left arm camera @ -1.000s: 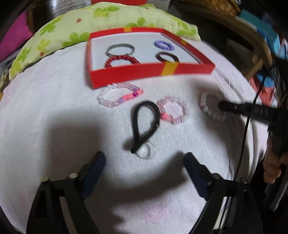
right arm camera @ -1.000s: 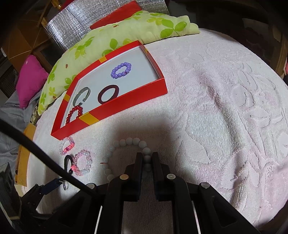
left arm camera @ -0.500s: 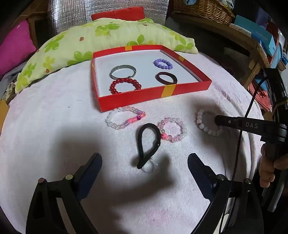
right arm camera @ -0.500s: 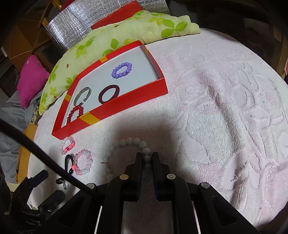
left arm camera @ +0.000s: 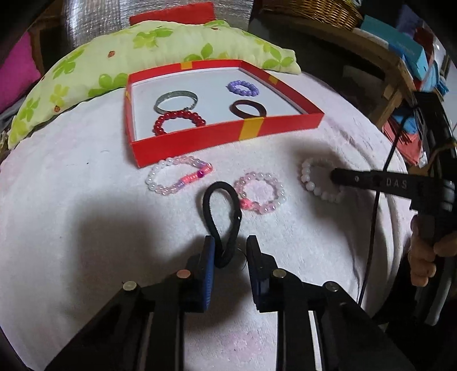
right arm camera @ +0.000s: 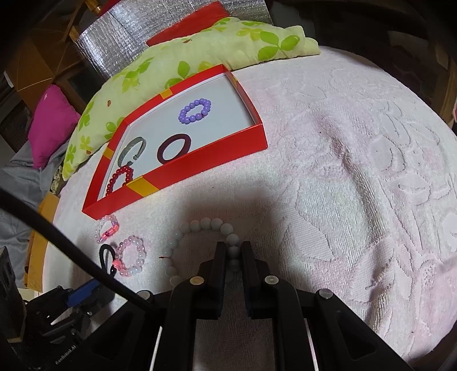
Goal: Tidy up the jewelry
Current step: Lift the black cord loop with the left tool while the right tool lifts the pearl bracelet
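Observation:
A red box lies on the pink towel and holds a silver bangle, a red bead bracelet, a purple bead bracelet and a dark ring band. In front of it lie two pink bead bracelets, a black hair tie and a white bead bracelet. My left gripper has its jaws narrowed around the near end of the black hair tie, with gaps either side. My right gripper is shut on the white bead bracelet.
A green leaf-print cushion lies behind the box. A magenta pillow is at far left. A wicker basket and shelf clutter stand at the back right. A black cable crosses the right wrist view.
My left gripper has moved down and forward over the black hair tie and its jaws have narrowed from wide open. The right gripper has stayed shut on the white bracelet.

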